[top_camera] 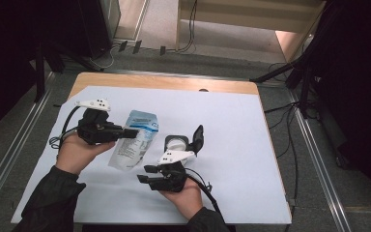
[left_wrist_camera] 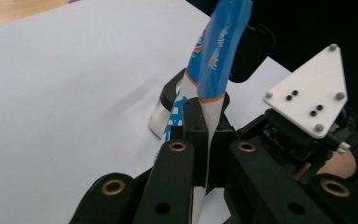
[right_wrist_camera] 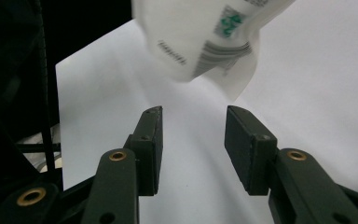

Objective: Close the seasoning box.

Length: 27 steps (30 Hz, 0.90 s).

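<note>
Paper (top_camera: 232,125) covers the table, white and flat, one big sheet. On the left side, the left gripper (top_camera: 130,133) pinches one blue and white pouch (top_camera: 134,140) tight at its edge and holds it up off the sheet. Next comes the right gripper (top_camera: 145,174), with its two jaws apart and nothing between them. Just beside it sits one small white jar (top_camera: 176,142) with its black lid (top_camera: 198,137) flipped open.

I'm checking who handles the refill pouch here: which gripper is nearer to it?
Left. The left gripper is clamped on the pouch at its edge, holding it up. The right gripper is open and empty, just below the pouch's bottom corner without touching it.
</note>
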{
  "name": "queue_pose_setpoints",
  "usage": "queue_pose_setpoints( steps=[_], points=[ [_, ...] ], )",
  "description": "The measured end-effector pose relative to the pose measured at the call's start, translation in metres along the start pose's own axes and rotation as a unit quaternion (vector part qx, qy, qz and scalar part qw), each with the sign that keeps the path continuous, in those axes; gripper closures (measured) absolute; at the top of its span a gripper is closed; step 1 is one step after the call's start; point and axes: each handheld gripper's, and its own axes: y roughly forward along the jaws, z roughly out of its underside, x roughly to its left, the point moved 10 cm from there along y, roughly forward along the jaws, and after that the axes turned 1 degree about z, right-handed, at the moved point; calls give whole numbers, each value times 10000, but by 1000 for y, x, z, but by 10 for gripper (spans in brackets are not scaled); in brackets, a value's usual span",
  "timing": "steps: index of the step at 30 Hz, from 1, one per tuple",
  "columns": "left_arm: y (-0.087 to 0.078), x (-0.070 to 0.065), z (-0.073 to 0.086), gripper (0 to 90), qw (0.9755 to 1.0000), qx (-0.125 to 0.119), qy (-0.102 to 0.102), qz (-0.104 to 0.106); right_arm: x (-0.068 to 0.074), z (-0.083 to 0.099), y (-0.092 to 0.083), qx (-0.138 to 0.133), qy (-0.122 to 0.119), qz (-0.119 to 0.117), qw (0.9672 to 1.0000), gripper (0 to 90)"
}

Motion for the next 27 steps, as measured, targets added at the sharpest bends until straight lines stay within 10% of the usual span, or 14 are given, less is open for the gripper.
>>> queue_pose_setpoints(
  steps=[27],
  points=[
    [-15,52,1,900,9972,-300,-383,-573,-24,11,-70,66,-97,207,9997,527]
  ],
)
